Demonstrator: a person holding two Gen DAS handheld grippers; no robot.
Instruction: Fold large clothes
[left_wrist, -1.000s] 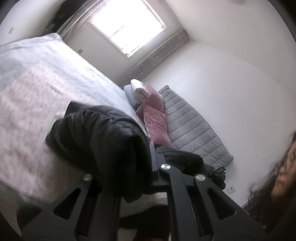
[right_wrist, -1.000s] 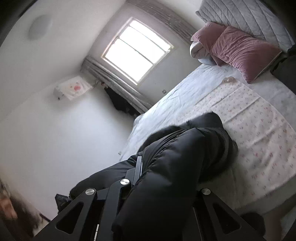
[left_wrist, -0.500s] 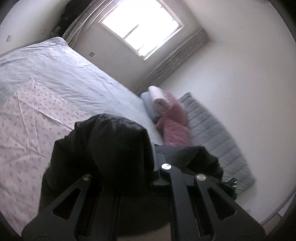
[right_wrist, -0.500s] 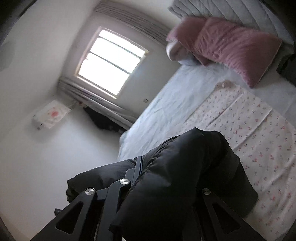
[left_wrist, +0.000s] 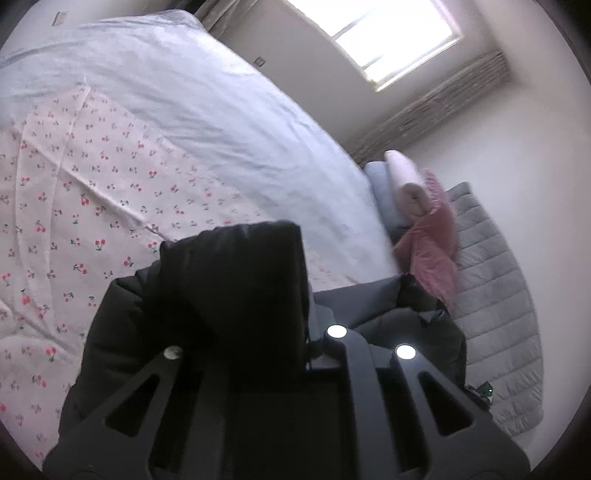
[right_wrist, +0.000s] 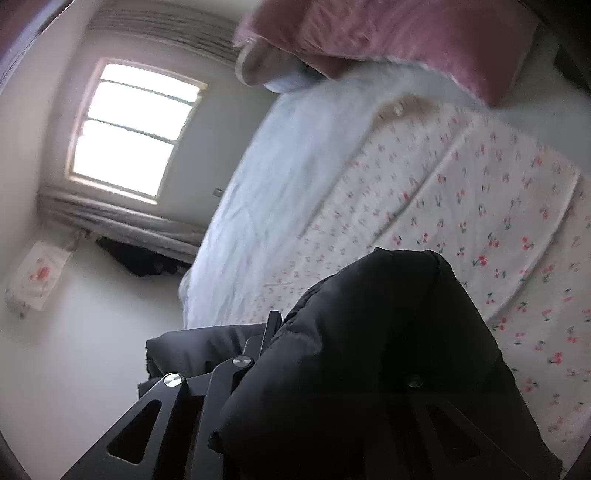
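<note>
A black puffer jacket (left_wrist: 207, 295) is bunched between the fingers of my left gripper (left_wrist: 255, 332), which is shut on it just above the cherry-print sheet (left_wrist: 74, 192). In the right wrist view the same jacket (right_wrist: 388, 332) drapes over my right gripper (right_wrist: 332, 354), which is shut on it. The padding hides the fingertips in both views. More of the jacket trails off to the side in each view.
The bed has a pale blue cover (left_wrist: 207, 96) beyond the cherry sheet (right_wrist: 480, 206). Pink and white pillows (left_wrist: 424, 206) lie by a grey quilted headboard (left_wrist: 491, 295). A bright window (right_wrist: 129, 129) and a dark heap (right_wrist: 144, 258) stand beyond the bed.
Both grippers have tilted down and come closer to the bed with the jacket held. The cherry sheet now fills more of each view.
</note>
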